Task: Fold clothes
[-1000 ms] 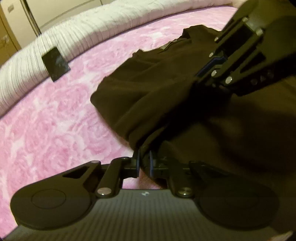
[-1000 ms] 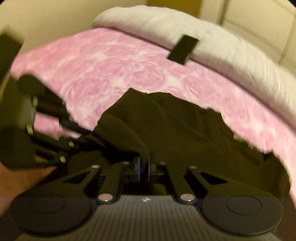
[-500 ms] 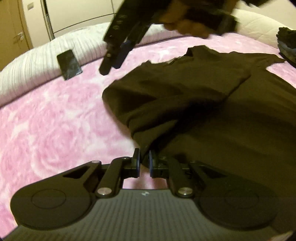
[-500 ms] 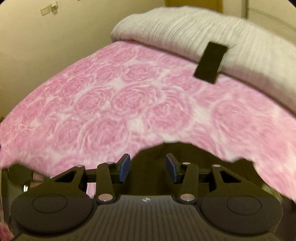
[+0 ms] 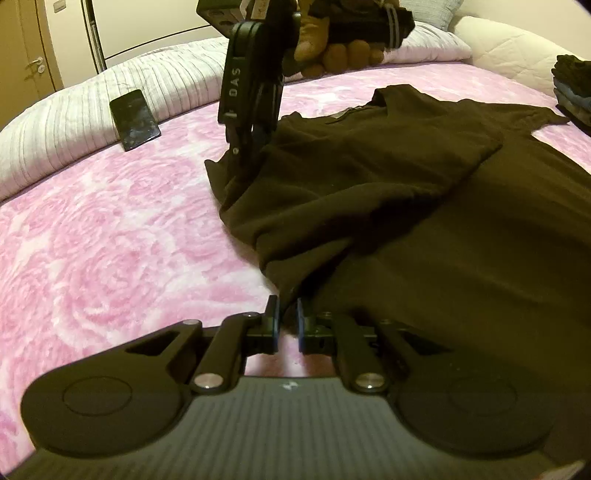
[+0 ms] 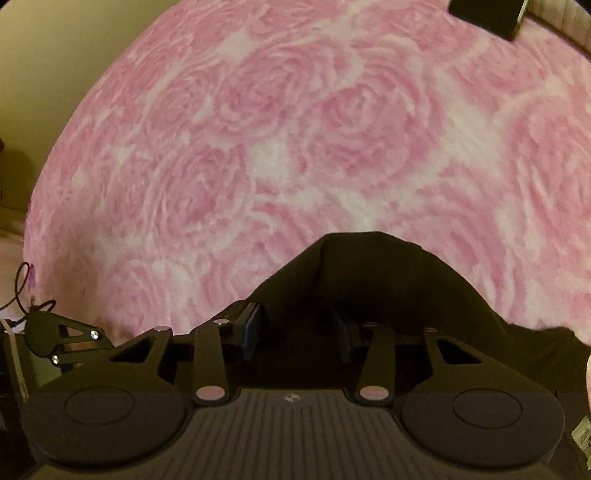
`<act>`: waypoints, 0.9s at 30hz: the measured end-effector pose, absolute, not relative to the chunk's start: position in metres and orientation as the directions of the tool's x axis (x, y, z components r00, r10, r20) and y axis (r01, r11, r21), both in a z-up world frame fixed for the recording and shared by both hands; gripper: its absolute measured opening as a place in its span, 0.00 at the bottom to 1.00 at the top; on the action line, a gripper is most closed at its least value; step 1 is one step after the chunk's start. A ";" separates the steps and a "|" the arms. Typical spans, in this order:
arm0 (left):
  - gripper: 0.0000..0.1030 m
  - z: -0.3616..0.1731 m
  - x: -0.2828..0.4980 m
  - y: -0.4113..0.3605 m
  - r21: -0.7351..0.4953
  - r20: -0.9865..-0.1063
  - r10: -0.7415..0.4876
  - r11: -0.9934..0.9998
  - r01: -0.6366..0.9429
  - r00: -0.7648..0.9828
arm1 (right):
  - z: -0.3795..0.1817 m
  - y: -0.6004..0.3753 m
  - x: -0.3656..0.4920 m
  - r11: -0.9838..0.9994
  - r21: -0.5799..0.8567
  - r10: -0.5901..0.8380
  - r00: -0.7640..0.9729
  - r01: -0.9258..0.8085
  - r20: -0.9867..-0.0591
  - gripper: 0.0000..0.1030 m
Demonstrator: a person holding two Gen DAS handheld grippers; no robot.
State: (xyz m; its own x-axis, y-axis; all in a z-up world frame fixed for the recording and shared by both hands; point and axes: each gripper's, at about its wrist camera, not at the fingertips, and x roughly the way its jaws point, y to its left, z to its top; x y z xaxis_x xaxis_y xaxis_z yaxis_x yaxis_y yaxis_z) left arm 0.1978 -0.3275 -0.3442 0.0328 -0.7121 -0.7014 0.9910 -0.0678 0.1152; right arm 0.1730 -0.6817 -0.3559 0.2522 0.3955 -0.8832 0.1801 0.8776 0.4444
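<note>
A dark brown shirt [image 5: 369, 177] lies on the pink rose bedspread [image 5: 110, 240], its left part folded over the body. My left gripper [image 5: 287, 317] is shut on the near corner of that folded flap. In the left wrist view, a person's hand [image 5: 332, 48] holds my right gripper [image 5: 240, 177], which points down onto the shirt's far left corner. In the right wrist view my right gripper [image 6: 297, 332] is open, with a hump of the shirt [image 6: 369, 273] lying between its fingers [image 6: 251, 328]; the pads stand apart from the cloth.
A black phone [image 5: 135, 120] lies on the white ribbed quilt [image 5: 55, 136] at the bed's far side, also at the top right of the right wrist view as the phone [image 6: 487, 14]. A stack of folded clothes [image 5: 572, 88] sits at the far right. Cupboards stand behind.
My right gripper let go of the shirt, opened, swung across to the far left corner and tipped down onto it. My left gripper kept its hold and barely shifted.
</note>
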 end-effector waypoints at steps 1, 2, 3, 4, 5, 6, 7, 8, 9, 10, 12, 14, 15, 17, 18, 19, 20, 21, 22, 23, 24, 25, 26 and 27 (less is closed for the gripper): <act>0.06 -0.344 0.199 -0.327 0.113 -0.702 -0.712 -0.070 0.991 0.030 | -0.355 -0.685 0.172 0.874 0.449 0.397 0.260 0.187 -0.880 0.42; 0.06 -0.344 0.198 -0.327 0.114 -0.702 -0.712 -0.071 0.991 0.030 | -0.353 -0.689 0.172 0.870 0.453 0.396 0.271 0.194 -0.877 0.41; 0.06 -0.344 0.198 -0.327 0.115 -0.702 -0.712 -0.072 0.991 0.030 | -0.351 -0.694 0.171 0.863 0.456 0.390 0.289 0.216 -0.875 0.42; 0.06 -0.345 0.198 -0.328 0.117 -0.702 -0.711 -0.073 0.990 0.030 | -0.349 -0.699 0.170 0.855 0.459 0.381 0.308 0.242 -0.872 0.43; 0.06 -0.345 0.198 -0.328 0.117 -0.703 -0.711 -0.073 0.990 0.031 | -0.350 -0.701 0.169 0.853 0.461 0.385 0.302 0.244 -0.872 0.43; 0.06 -0.345 0.198 -0.329 0.118 -0.703 -0.710 -0.074 0.990 0.031 | -0.351 -0.702 0.168 0.854 0.463 0.393 0.288 0.238 -0.873 0.42; 0.06 -0.346 0.198 -0.329 0.119 -0.704 -0.710 -0.073 0.990 0.032 | -0.351 -0.702 0.167 0.854 0.465 0.401 0.274 0.232 -0.874 0.42; 0.06 -0.346 0.198 -0.329 0.120 -0.704 -0.709 -0.073 0.990 0.033 | -0.354 -0.699 0.166 0.867 0.453 0.403 0.243 0.207 -0.882 0.38; 0.06 -0.345 0.197 -0.329 0.120 -0.705 -0.708 -0.072 0.990 0.034 | -0.357 -0.695 0.165 0.877 0.442 0.401 0.223 0.187 -0.889 0.34; 0.06 -0.345 0.197 -0.330 0.121 -0.706 -0.707 -0.073 0.990 0.034 | -0.358 -0.693 0.162 0.877 0.444 0.404 0.219 0.181 -0.888 0.24; 0.06 -0.345 0.197 -0.330 0.125 -0.708 -0.706 -0.077 0.989 0.035 | -0.355 -0.693 0.154 0.869 0.461 0.415 0.245 0.179 -0.876 0.09; 0.06 -0.344 0.196 -0.330 0.133 -0.708 -0.706 -0.082 0.988 0.037 | -0.347 -0.697 0.146 0.864 0.465 0.401 0.297 0.191 -0.867 0.02; 0.06 -0.345 0.196 -0.330 0.138 -0.707 -0.706 -0.084 0.987 0.038 | -0.341 -0.701 0.142 0.863 0.460 0.379 0.335 0.209 -0.863 0.02; 0.06 -0.345 0.195 -0.330 0.143 -0.707 -0.706 -0.085 0.986 0.041 | -0.331 -0.712 0.133 0.853 0.446 0.310 0.424 0.272 -0.851 0.02; 0.06 -0.345 0.194 -0.330 0.145 -0.707 -0.706 -0.087 0.986 0.042 | -0.327 -0.717 0.128 0.845 0.441 0.275 0.461 0.302 -0.844 0.02; 0.06 -0.345 0.194 -0.330 0.146 -0.708 -0.705 -0.088 0.985 0.042 | -0.326 -0.718 0.125 0.849 0.428 0.250 0.479 0.310 -0.842 0.02; 0.06 -0.345 0.194 -0.330 0.147 -0.709 -0.704 -0.090 0.985 0.042 | -0.327 -0.716 0.124 0.856 0.417 0.249 0.465 0.305 -0.850 0.03; 0.06 -0.344 0.193 -0.331 0.148 -0.711 -0.702 -0.091 0.985 0.042 | -0.329 -0.713 0.123 0.864 0.407 0.253 0.443 0.298 -0.860 0.03; 0.06 -0.344 0.193 -0.331 0.150 -0.711 -0.702 -0.092 0.984 0.043 | -0.332 -0.712 0.123 0.862 0.411 0.269 0.419 0.298 -0.867 0.05; 0.06 -0.343 0.193 -0.331 0.152 -0.712 -0.701 -0.094 0.984 0.043 | -0.333 -0.712 0.121 0.867 0.393 0.252 0.411 0.307 -0.876 0.06; 0.06 -0.342 0.192 -0.331 0.153 -0.713 -0.700 -0.095 0.984 0.044 | -0.333 -0.713 0.119 0.874 0.368 0.224 0.408 0.318 -0.885 0.09; 0.06 -0.342 0.192 -0.331 0.155 -0.713 -0.699 -0.096 0.983 0.044 | -0.330 -0.715 0.118 0.876 0.346 0.189 0.422 0.335 -0.887 0.14; 0.06 -0.341 0.192 -0.331 0.155 -0.714 -0.699 -0.096 0.983 0.044 | -0.325 -0.718 0.116 0.873 0.330 0.150 0.446 0.359 -0.882 0.17; 0.06 -0.340 0.192 -0.330 0.153 -0.715 -0.698 -0.095 0.984 0.044 | -0.322 -0.719 0.115 0.870 0.328 0.131 0.471 0.367 -0.873 0.17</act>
State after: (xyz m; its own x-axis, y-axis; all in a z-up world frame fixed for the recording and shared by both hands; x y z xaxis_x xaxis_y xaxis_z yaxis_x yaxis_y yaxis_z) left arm 0.1921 -0.3302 -0.3402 0.0437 -0.6979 -0.7149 0.9836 -0.0954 0.1533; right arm 0.1152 -0.7191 -0.3222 0.4708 0.1306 -0.8725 0.3674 0.8701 0.3285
